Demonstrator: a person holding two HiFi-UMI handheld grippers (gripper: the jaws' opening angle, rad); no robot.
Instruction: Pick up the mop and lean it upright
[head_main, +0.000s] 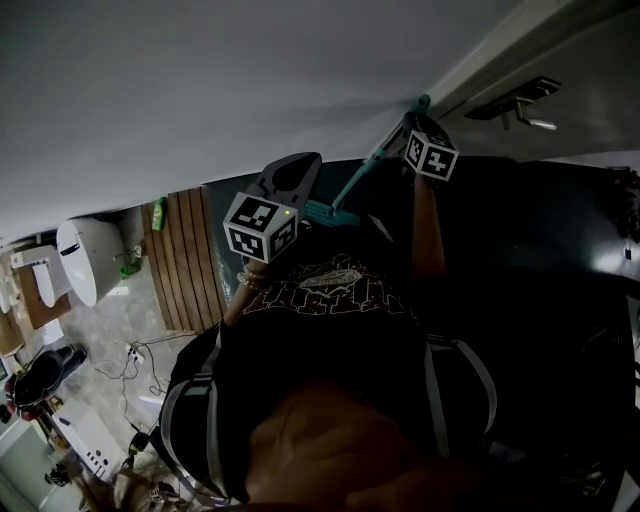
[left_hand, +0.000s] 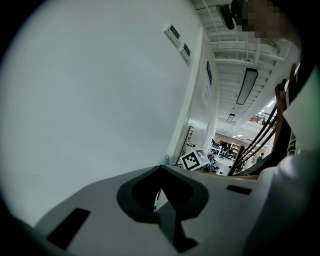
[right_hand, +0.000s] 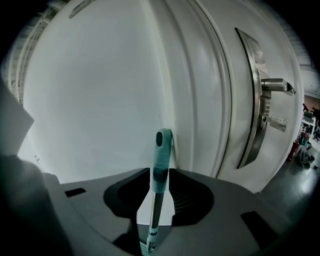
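The mop's teal handle (head_main: 368, 165) slants up to the white wall (head_main: 200, 90), its top by the door frame. In the right gripper view its teal grip (right_hand: 162, 160) stands upright with its tip against the wall beside the frame. My right gripper (right_hand: 155, 215) is open around the metal shaft, with light showing on both sides of it; in the head view the right gripper (head_main: 416, 128) is at the handle's top. My left gripper (head_main: 292, 172) is raised left of the handle and apart from it, shut and holding nothing. The mop head is hidden behind the person's body.
A white door with a metal lever handle (right_hand: 274, 85) stands just right of the mop. Low at the left are a wooden slat mat (head_main: 185, 262), a white toilet (head_main: 85, 258), a green bottle (head_main: 158, 213) and cables (head_main: 128, 362) on the tiled floor.
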